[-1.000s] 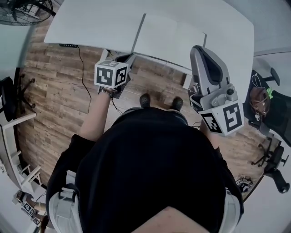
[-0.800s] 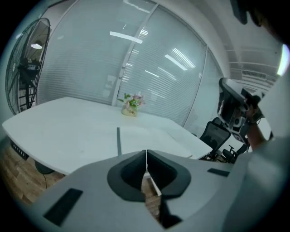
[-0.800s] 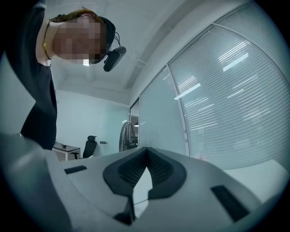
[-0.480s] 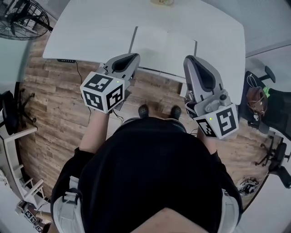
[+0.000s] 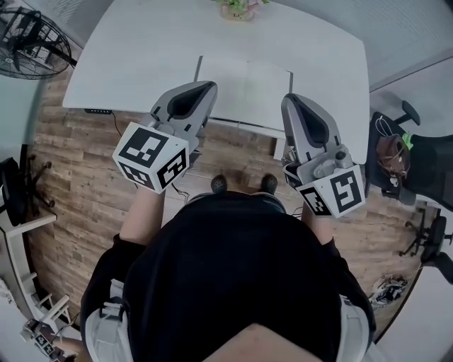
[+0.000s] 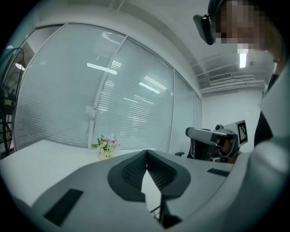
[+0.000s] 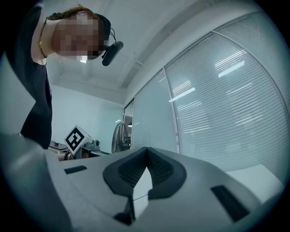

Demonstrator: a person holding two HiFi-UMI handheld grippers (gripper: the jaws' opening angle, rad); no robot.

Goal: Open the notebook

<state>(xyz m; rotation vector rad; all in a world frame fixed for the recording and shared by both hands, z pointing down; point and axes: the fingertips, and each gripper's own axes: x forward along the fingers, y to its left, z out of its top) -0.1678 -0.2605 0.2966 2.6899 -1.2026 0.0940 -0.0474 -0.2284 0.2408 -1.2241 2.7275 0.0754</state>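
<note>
The notebook (image 5: 244, 88) lies flat near the front edge of the white table (image 5: 141, 49), white pages up, with a faint crease down its middle. My left gripper (image 5: 206, 88) is held level in the air just before the notebook's left part, jaws shut on nothing. The right gripper (image 5: 288, 100) hovers beside the notebook's right edge, its jaws also shut and empty. Seen from the left gripper view, the jaws (image 6: 146, 152) meet at their tips; the right gripper view shows the same (image 7: 146, 148). Neither gripper touches the notebook.
A small flower pot (image 5: 239, 7) stands at the table's far edge, also in the left gripper view as the pot (image 6: 105, 147). A floor fan (image 5: 28, 35) is at far left, an office chair (image 5: 403, 152) at right. Wooden floor lies under the table's front edge.
My left gripper has risen from low by the table's edge to the height of the right one and turned level. The right gripper has hardly moved.
</note>
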